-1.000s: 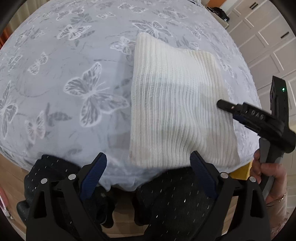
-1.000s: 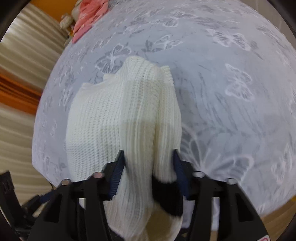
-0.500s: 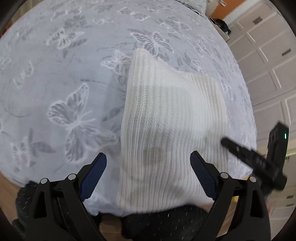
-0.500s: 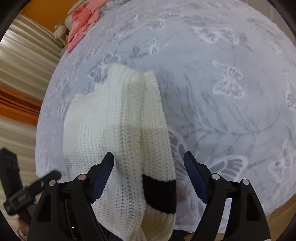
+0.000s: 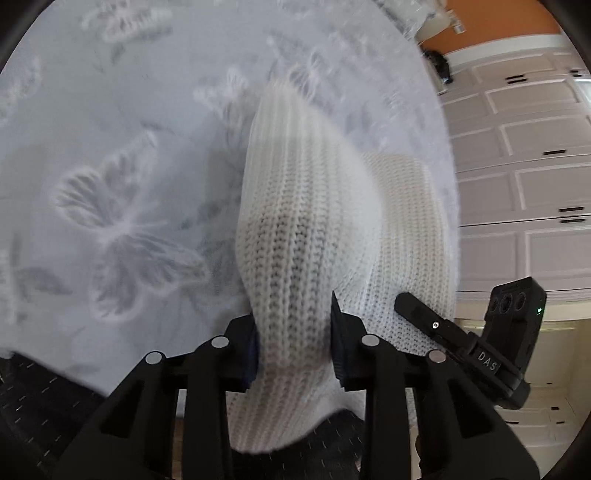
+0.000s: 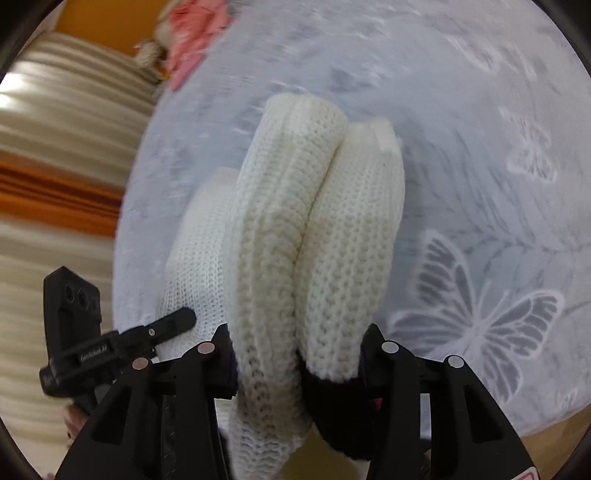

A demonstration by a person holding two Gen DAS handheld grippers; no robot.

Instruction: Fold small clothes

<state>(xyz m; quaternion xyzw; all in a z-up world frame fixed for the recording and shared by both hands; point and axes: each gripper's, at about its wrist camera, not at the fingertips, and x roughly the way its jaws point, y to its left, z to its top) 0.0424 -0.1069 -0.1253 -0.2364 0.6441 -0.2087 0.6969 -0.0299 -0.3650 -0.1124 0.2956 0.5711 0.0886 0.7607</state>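
Note:
A white knitted garment (image 5: 306, 221) with a black band lies folded on the pale butterfly-print bed cover (image 5: 110, 147). My left gripper (image 5: 293, 339) is shut on its near edge, which bunches up between the jaws. My right gripper (image 6: 297, 350) is shut on the other near corner of the garment (image 6: 314, 229), where thick folds and the black band (image 6: 332, 384) sit between the jaws. The right gripper also shows in the left wrist view (image 5: 461, 343), and the left gripper shows in the right wrist view (image 6: 110, 343).
White panelled wardrobe doors (image 5: 524, 166) stand to the right of the bed. A pink cloth (image 6: 195, 29) lies at the bed's far end by striped curtains (image 6: 55, 147). Dark speckled fabric (image 5: 37, 406) hangs below the bed's near edge.
Both grippers were open half a second ago and have closed on the garment's near edge. The edge now lifts and bunches, and both views have moved in closer.

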